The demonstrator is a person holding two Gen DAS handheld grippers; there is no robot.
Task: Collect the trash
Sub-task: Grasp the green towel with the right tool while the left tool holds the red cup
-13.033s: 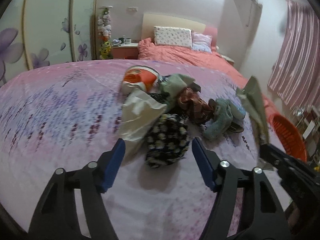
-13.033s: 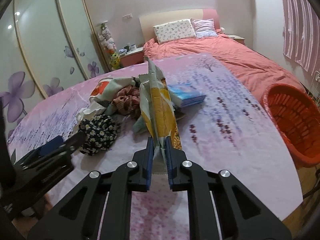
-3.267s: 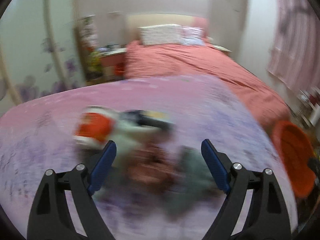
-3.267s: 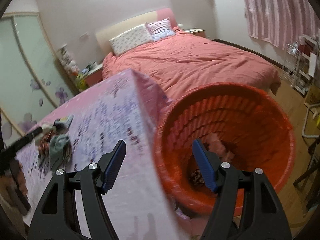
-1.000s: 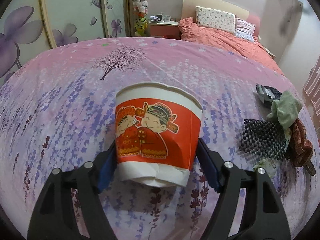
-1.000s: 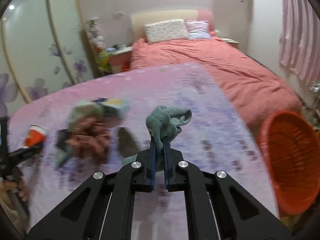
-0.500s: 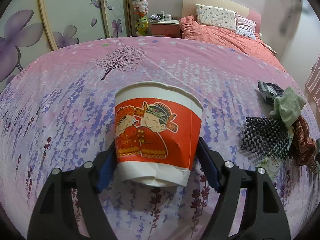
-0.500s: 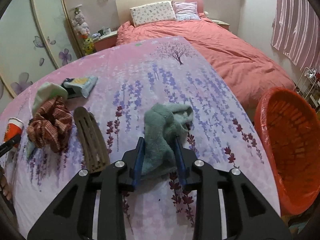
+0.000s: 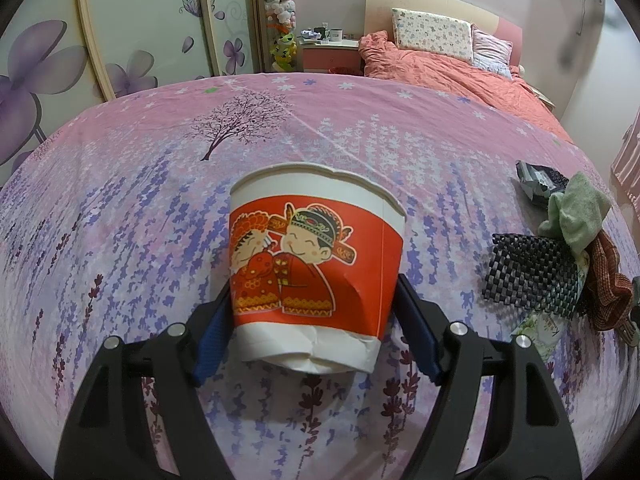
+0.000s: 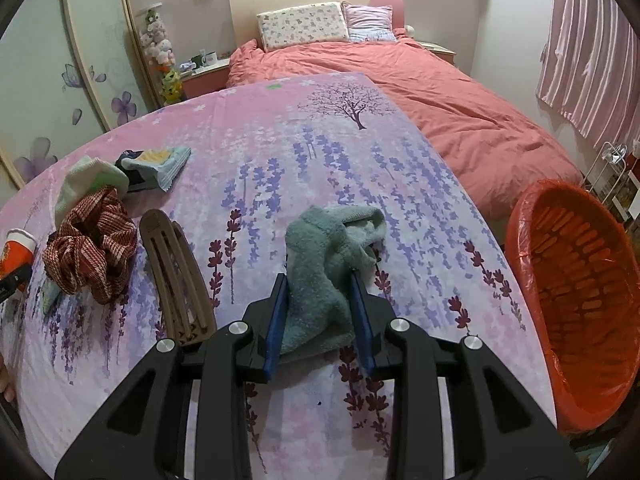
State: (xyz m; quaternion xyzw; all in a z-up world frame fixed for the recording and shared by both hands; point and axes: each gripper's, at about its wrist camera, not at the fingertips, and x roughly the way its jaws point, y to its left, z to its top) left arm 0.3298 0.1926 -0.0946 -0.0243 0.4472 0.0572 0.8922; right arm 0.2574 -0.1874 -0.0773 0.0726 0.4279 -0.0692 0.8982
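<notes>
A red and white paper cup [image 9: 316, 268] with cartoon figures stands between the fingers of my left gripper [image 9: 314, 316], which is shut on its sides; its lower wall is dented. It also shows at the far left of the right wrist view [image 10: 14, 252]. A teal sock [image 10: 328, 272] lies on the pink floral sheet between the jaws of my right gripper [image 10: 320, 316], which stand part open around it. An orange basket [image 10: 576, 304] lined with a red bag stands at the right, beside the table.
On the sheet lie a brown hair clip [image 10: 176, 276], a red-striped scrunchie [image 10: 88, 244], a pale green sock [image 10: 90, 184], a blue packet [image 10: 160, 164] and a black woven piece [image 9: 532, 272]. A coral bed [image 10: 420, 92] is beyond. Wardrobe doors [image 9: 140, 28] stand at left.
The right gripper has lowered the teal sock onto the sheet and its jaws have spread wider around it. The left gripper still holds the cup in place.
</notes>
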